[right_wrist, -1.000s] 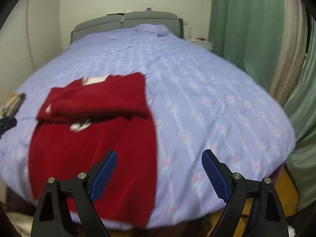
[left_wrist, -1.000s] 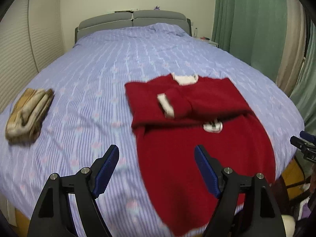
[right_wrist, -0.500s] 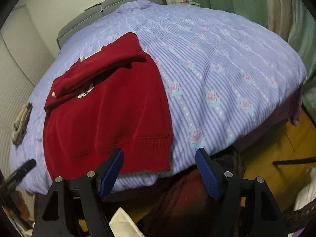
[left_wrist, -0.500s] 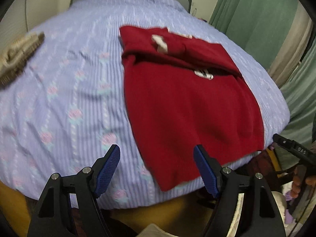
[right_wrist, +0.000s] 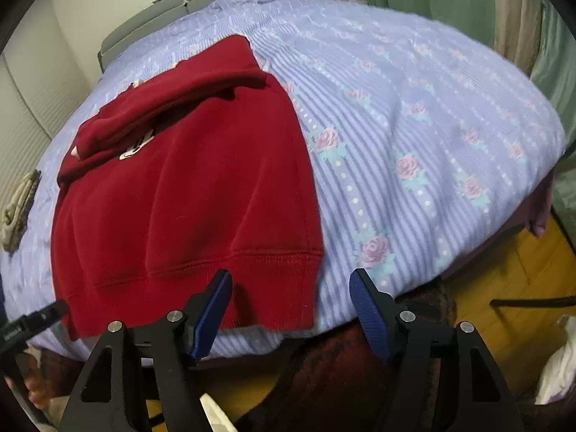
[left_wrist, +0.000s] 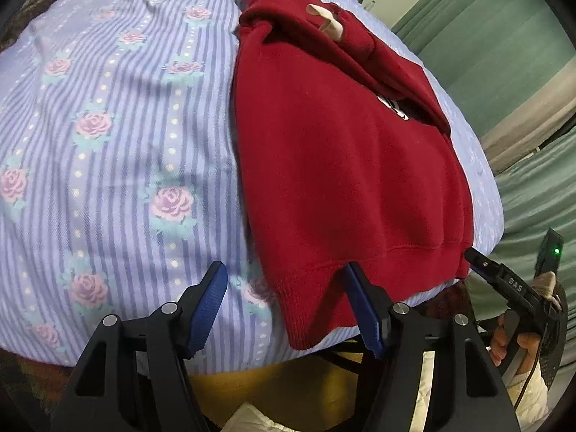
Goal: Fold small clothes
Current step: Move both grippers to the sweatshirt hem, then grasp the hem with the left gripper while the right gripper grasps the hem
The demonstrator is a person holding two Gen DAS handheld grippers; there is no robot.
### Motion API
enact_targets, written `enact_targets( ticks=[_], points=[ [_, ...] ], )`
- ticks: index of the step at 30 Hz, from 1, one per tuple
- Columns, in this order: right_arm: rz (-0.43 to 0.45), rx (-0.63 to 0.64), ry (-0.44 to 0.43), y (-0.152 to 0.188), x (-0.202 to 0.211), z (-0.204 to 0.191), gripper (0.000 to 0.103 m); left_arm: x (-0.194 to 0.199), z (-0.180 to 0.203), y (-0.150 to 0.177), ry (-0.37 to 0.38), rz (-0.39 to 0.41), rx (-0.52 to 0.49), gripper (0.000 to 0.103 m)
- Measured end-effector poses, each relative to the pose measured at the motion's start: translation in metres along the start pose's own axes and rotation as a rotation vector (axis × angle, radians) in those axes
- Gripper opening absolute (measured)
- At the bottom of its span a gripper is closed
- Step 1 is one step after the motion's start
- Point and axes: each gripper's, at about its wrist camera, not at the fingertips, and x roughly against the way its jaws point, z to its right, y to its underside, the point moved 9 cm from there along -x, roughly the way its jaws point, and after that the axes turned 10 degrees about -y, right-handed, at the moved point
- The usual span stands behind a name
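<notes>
Blue pads on the left tool point(left_wrist: 284, 302) stand apart, w/ the near left corner of the red sweater point(left_wrist: 345, 158) hem sitting in the gap. Its right pad seems to be right at the ribbed band, but nothing is pinched yet. Jaws have just been closing in, not clamped.

Same story for the right tool point(right_wrist: 291, 306): pads apart, jaws just been narrowing, near right corner of the hem between them. The left pad overlaps the ribbing; the right pad is over bare sheet. Can't tell if either pad actually touches cloth.

Outward from there, the sweater lies flat on the bed point(right_wrist: 414, 115), hem at the near edge and hanging slightly over it, neck toward the headboard point(right_wrist: 201, 7). Both sleeves look already folded in across the chest, one pale cuff point(left_wrist: 329, 23) showing on top, and a bit of white print point(right_wrist: 135, 145) peeks from under them. So the sleeve stage reads as done.

Left to do, I'd say: grab both hem corners, lift, and carry the bottom up over the sleeves to halve the body, then maybe tidy.

Off to the far left on the sheet sits a tan bundle point(right_wrist: 18, 212), probably an item already folded, well apart from the red one. Green curtains point(left_wrist: 504, 46) hang beyond the bed.
</notes>
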Motion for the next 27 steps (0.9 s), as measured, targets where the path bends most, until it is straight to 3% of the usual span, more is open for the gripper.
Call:
enact_targets(
  ticks=[8,10,12,17,25,27],
  points=[
    [-0.045,-0.106,-0.063,0.006,-0.024,0.009,0.066,-0.007,-0.001,-0.003,0.021,0.002,-0.019,0.066],
    [-0.051,-0.121,-0.072,0.007,-0.028,0.01,0.066,-0.003,0.002,-0.006,0.04,0.009,-0.033,0.063],
    [-0.054,-0.133,-0.08,0.007,-0.031,0.011,0.066,0.0,0.008,-0.007,0.06,0.016,-0.051,0.053],
    [-0.055,-0.148,-0.094,0.009,-0.033,0.012,0.066,-0.003,0.013,-0.009,0.101,0.004,-0.043,0.049],
    [-0.058,-0.151,-0.134,0.009,-0.039,0.006,0.046,-0.01,0.013,-0.016,0.189,-0.008,0.025,0.05],
    [-0.058,-0.141,-0.141,0.007,-0.04,0.001,0.04,-0.007,0.016,-0.017,0.173,-0.007,0.01,0.043]
  ],
)
